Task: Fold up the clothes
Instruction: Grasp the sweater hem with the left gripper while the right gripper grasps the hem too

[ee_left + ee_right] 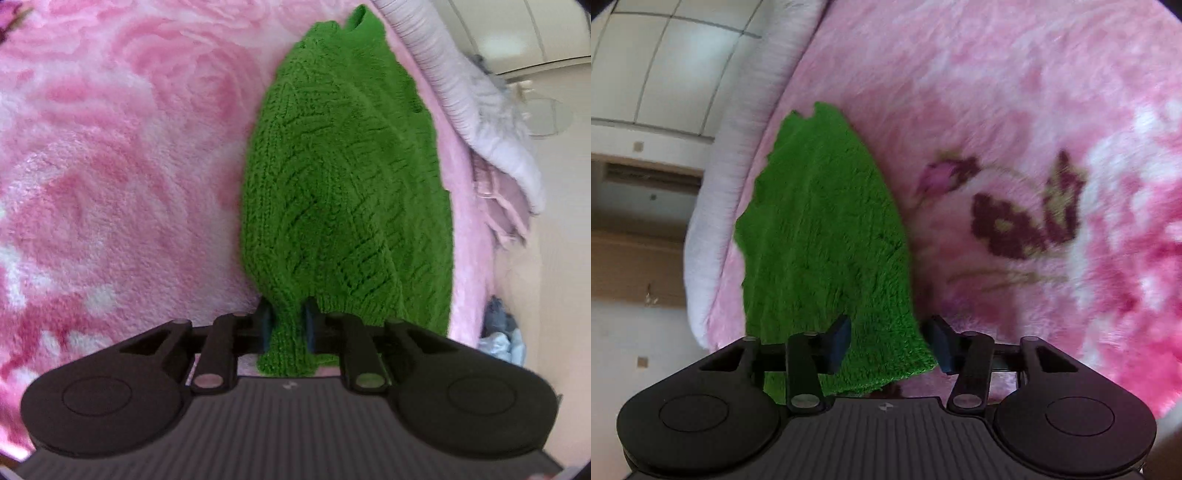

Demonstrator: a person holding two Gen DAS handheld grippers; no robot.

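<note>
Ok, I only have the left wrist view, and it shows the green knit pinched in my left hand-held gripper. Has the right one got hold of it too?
Observer: Not that I can see. The right hand-held gripper stands wide open, and the near edge of the green knit lies between its fingers.
Operator: Which part of the edge?
Observer: A corner. The fabric ends just short of the finger on the right of that view.
Operator: What's beside the knit there?
Observer: The pink blanket, which has a dark purple flower print to the right of the knit.
</note>
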